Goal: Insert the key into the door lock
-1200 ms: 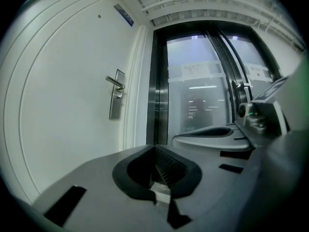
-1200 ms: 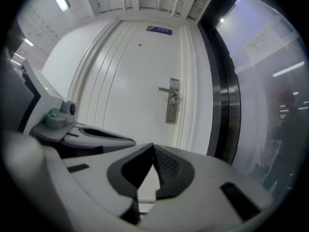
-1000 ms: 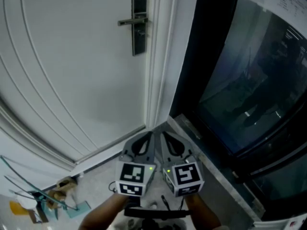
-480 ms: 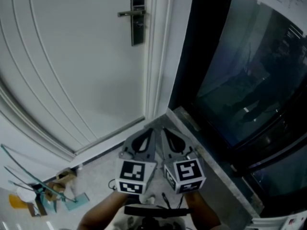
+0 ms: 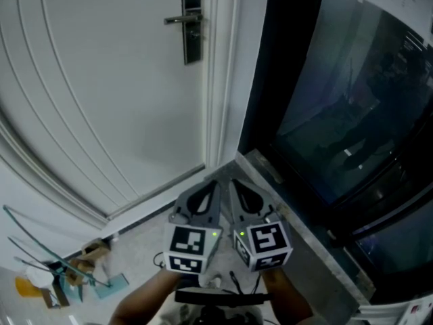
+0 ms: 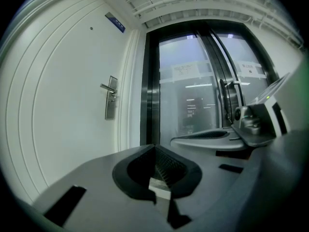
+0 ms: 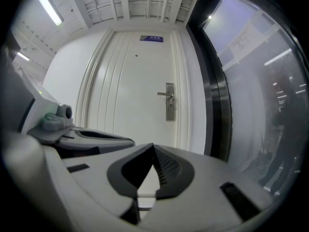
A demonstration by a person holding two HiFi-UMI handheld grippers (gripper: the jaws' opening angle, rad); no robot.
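The lock plate (image 5: 192,23) and its handle (image 5: 177,19) sit higher in my head view than a second ago, and a touch further left, with the plate's top almost at the frame's edge. The threshold corner (image 5: 235,157) below the door climbs as well. The floor litter (image 5: 57,276) drifts slightly left. The right gripper (image 5: 235,187) shows its marker cube nudged a little rightwards.

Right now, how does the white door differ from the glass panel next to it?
The white door is pale, opaque and moulded; the glass panel is dark and reflective. The white door carries a lever handle; the glass panel has a black frame. Both stand upright, side by side.
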